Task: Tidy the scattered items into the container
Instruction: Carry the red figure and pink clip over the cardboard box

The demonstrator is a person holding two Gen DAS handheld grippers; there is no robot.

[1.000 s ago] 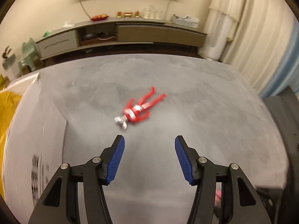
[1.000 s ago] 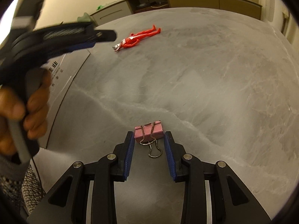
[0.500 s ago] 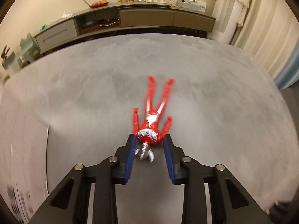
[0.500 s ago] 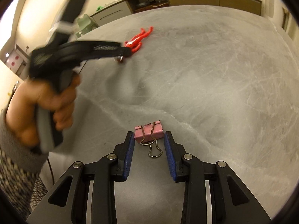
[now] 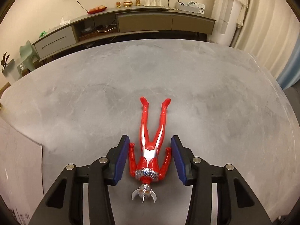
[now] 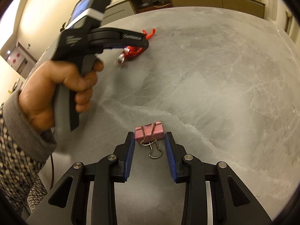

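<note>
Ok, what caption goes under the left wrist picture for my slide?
Open left gripper straddling a red toy figure lying face up on the grey table.

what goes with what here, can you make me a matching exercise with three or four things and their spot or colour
Things:
1. toy figure
2. binder clip
3. left tool
4. table

Descriptions:
A. grey marbled surface
B. pink, with wire handles, between the right tool's blue pads
C. open, straddling a red body
D. red and silver, lying flat, legs pointing away from the camera

Pairs: 1-D, 2-B, 3-C, 4-A
</note>
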